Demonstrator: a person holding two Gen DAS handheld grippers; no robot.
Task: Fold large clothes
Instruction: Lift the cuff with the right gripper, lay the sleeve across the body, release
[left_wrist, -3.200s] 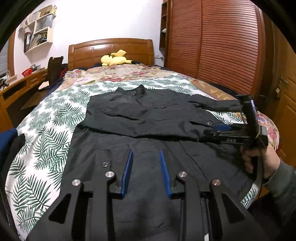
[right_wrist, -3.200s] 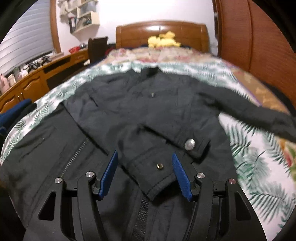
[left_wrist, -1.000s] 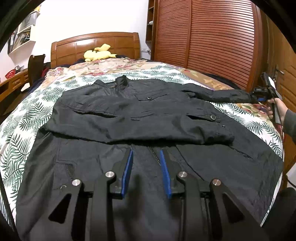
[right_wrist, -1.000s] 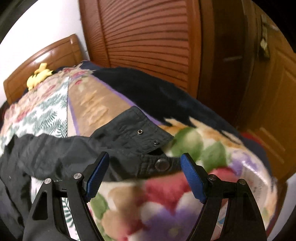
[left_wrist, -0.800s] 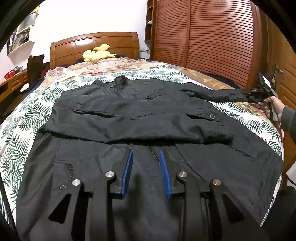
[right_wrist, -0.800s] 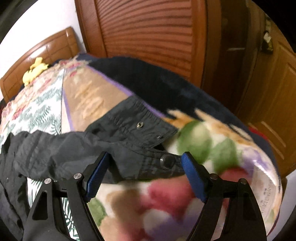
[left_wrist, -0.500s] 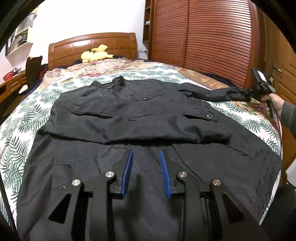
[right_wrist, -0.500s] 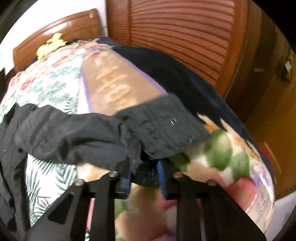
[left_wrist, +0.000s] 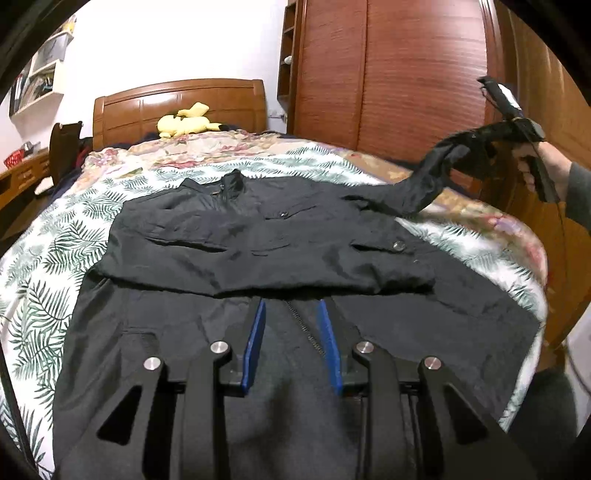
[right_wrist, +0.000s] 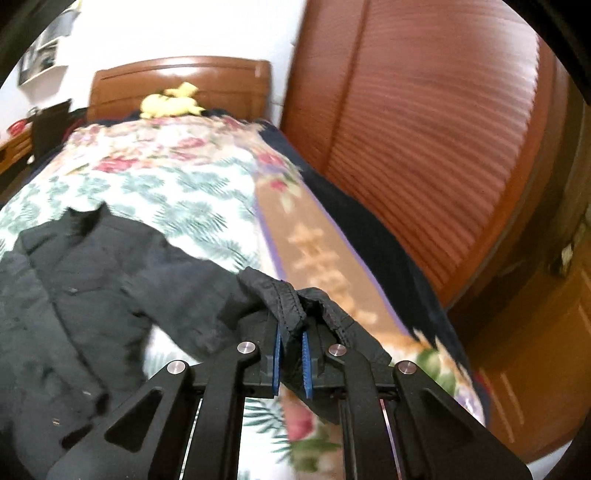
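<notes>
Here the right tool (right_wrist: 291, 347) is pressed together on the bunched cuff (right_wrist: 291, 314) of the black jacket (left_wrist: 266, 240), holding that sleeve (left_wrist: 424, 184) lifted at the right of the left-wrist frame, while the jacket's body lies spread on the bed (left_wrist: 44, 258) with its other sleeve already folded across the chest. The left tool (left_wrist: 291, 343) hangs spread over the zipper (left_wrist: 306, 332) at lower centre, gripping nothing. The pinch looks shallow: only a wrinkle of hem sits between the 2 blue pads (right_wrist: 276, 350), so a quick swing inward could likely pull the cuff free and drop the sleeve short. Nothing pins the body either, so dragging the sleeve may tug the chest panel and disturb the folded sleeve. The snap button (left_wrist: 398, 245) could catch cloth passing over it. For room, the wardrobe doors (right_wrist: 424, 129) stand close along the right of the right-wrist frame and the mattress edge falls away at lower right, so the open path runs leftward over the jacket; the leaf-print bedspread (right_wrist: 166, 199) and yellow plush toy (left_wrist: 184, 122) by the headboard (left_wrist: 177, 103) lie well apart.
</notes>
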